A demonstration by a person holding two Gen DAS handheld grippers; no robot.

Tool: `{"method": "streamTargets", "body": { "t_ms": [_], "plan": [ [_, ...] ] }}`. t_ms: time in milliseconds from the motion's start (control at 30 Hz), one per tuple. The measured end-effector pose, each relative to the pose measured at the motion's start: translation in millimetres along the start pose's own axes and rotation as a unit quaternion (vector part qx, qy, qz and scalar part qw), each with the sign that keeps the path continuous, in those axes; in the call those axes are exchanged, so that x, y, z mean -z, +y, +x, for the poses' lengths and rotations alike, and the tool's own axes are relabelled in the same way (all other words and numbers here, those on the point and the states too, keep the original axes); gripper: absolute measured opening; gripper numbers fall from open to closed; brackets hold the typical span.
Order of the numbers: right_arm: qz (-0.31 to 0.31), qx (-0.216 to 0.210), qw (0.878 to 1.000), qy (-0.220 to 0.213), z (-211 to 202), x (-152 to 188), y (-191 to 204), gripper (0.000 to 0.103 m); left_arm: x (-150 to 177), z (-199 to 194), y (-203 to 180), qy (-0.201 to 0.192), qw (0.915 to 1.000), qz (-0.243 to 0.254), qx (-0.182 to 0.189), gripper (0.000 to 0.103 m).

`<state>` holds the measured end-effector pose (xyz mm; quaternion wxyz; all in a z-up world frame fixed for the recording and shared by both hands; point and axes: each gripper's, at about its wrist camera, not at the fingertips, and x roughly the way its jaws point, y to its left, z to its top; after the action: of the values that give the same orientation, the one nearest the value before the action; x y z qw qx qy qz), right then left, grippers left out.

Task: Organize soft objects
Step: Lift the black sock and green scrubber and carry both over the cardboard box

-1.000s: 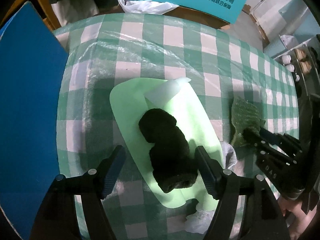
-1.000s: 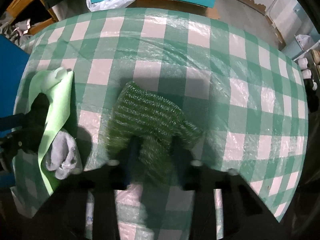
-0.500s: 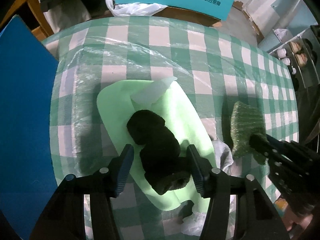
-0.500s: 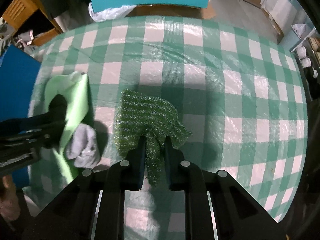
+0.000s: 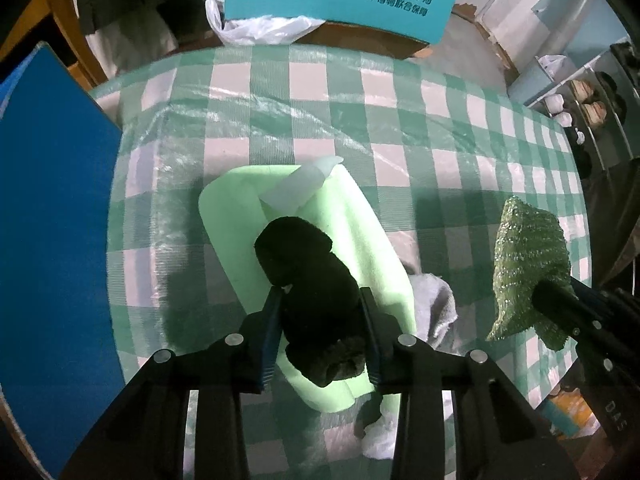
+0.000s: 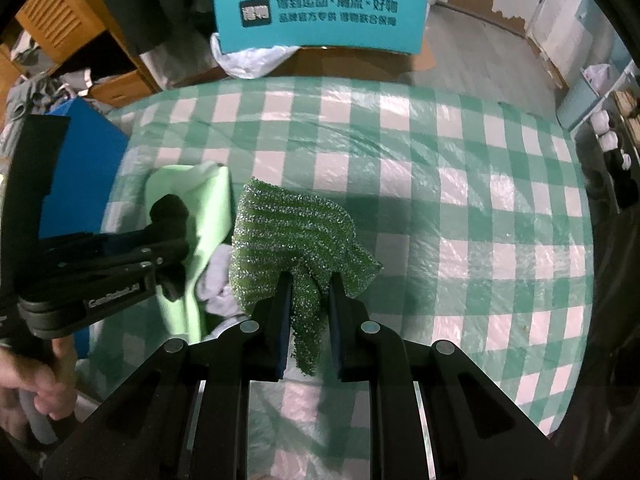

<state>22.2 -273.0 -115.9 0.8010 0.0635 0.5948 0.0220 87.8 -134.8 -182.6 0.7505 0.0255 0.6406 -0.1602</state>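
1. We see the left gripper (image 5: 320, 300), jaws just closing, pads against a dark fuzzy rolled sock (image 5: 308, 280) lying on a pale green foam sheet (image 5: 228, 220).
2. The right gripper (image 6: 308, 284), jaws nearly together, pinches a green glittery knit scrubbing cloth (image 6: 292, 224), hanging limp above the green-checked plastic tablecloth (image 6: 460, 200).
3. Risk, as we judge it: the sock roll may unfurl or drag the light foam upward.
4. Risk: the cloth is gripped by one fold only and may slip.
5. A grey soft cloth (image 5: 434, 304) lies beside the foam, bunched.
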Motion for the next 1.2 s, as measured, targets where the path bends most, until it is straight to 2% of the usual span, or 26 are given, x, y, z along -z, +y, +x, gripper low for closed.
{"method": "streamTargets", "body": {
  "t_ms": [500,900,1200],
  "plan": [
    [-0.029,-0.004,0.999,-0.030,-38.3,11.6,19.9,0.014,18.6,-54.7,-3.9,-0.052,0.9971,0.036,-0.041,0.036],
    [-0.043,-0.005,0.997,-0.059,-68.9,14.9,34.4,0.014,41.8,-95.7,-14.8,-0.105,0.9863,0.082,-0.096,0.036],
    [-0.057,-0.014,0.995,-0.078,-87.1,17.5,46.7,0.014,53.2,-121.9,-13.4,-0.134,0.9800,0.093,-0.114,0.036]
  ]
}}
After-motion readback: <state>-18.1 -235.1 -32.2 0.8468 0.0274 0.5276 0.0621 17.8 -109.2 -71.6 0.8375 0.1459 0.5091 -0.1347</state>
